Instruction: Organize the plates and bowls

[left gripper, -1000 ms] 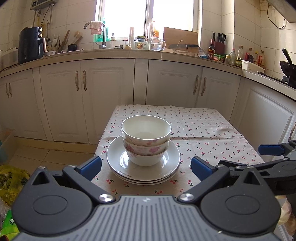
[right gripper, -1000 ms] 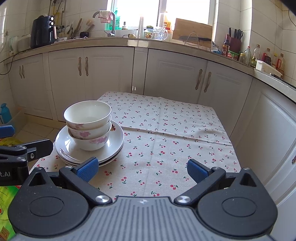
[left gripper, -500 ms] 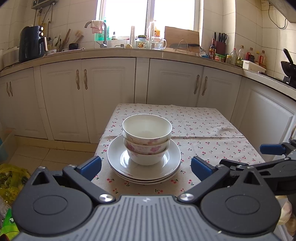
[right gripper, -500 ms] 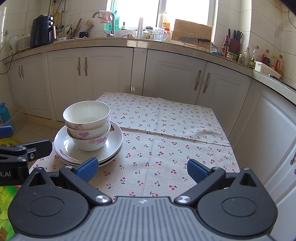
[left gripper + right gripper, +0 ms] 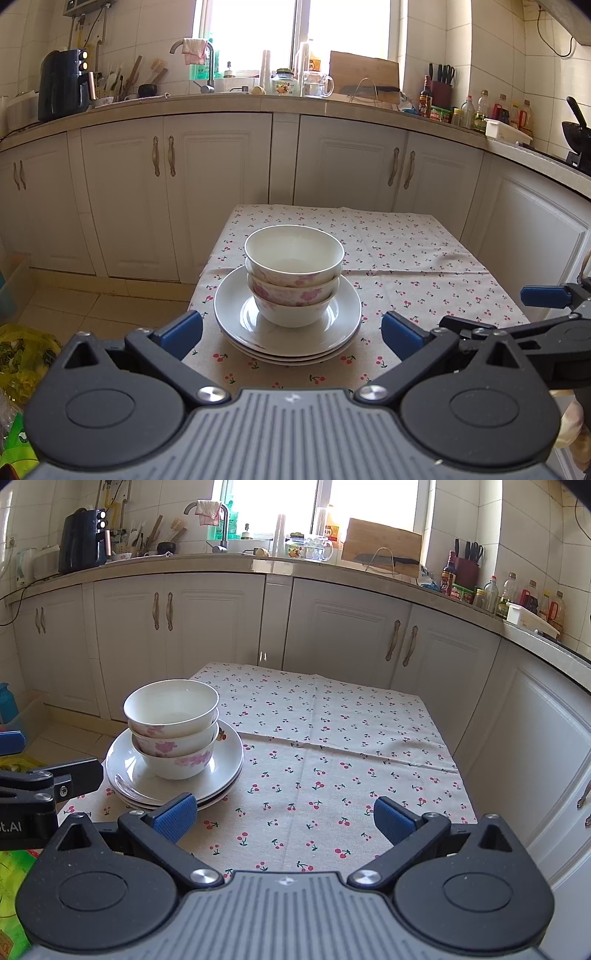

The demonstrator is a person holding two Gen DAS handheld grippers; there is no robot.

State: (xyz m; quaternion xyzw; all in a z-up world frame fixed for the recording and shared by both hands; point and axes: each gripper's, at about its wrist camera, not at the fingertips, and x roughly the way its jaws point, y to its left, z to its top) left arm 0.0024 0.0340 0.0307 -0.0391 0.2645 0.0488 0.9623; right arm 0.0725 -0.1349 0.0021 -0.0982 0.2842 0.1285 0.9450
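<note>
Left wrist view: the left gripper [image 5: 291,330] has its blue-padded fingers [image 5: 183,328] spread wide, holding nothing. Directly ahead, between the two fingertips as seen from the camera, stands the stack of bowls [image 5: 293,273]: three bowls nested upright, the lower two showing pink floral print. The bowls sit in the centre of the stack of plates [image 5: 288,321], white, with three rims visible at the near edge. The plates rest on the near left part of the table [image 5: 406,258], which is covered with a cherry-print cloth. The gripper is close to the plates; contact between the pads and the plate rim cannot be confirmed. At the right edge, the right gripper [image 5: 517,314] enters the view, one blue pad raised above the cloth. White cabinets [image 5: 207,192] stand behind the table.

Right wrist view: the right gripper [image 5: 284,814] is likewise wide open and empty, above the near edge of the cloth. The stack of bowls [image 5: 171,727] and the stack of plates [image 5: 229,764] lie ahead and to the left, at the table's left edge. The left fingertip [image 5: 175,816] overlaps the near plate rim in the picture; touching cannot be told. The left gripper's black body [image 5: 40,797] shows at the left edge, just beside the plates
</note>
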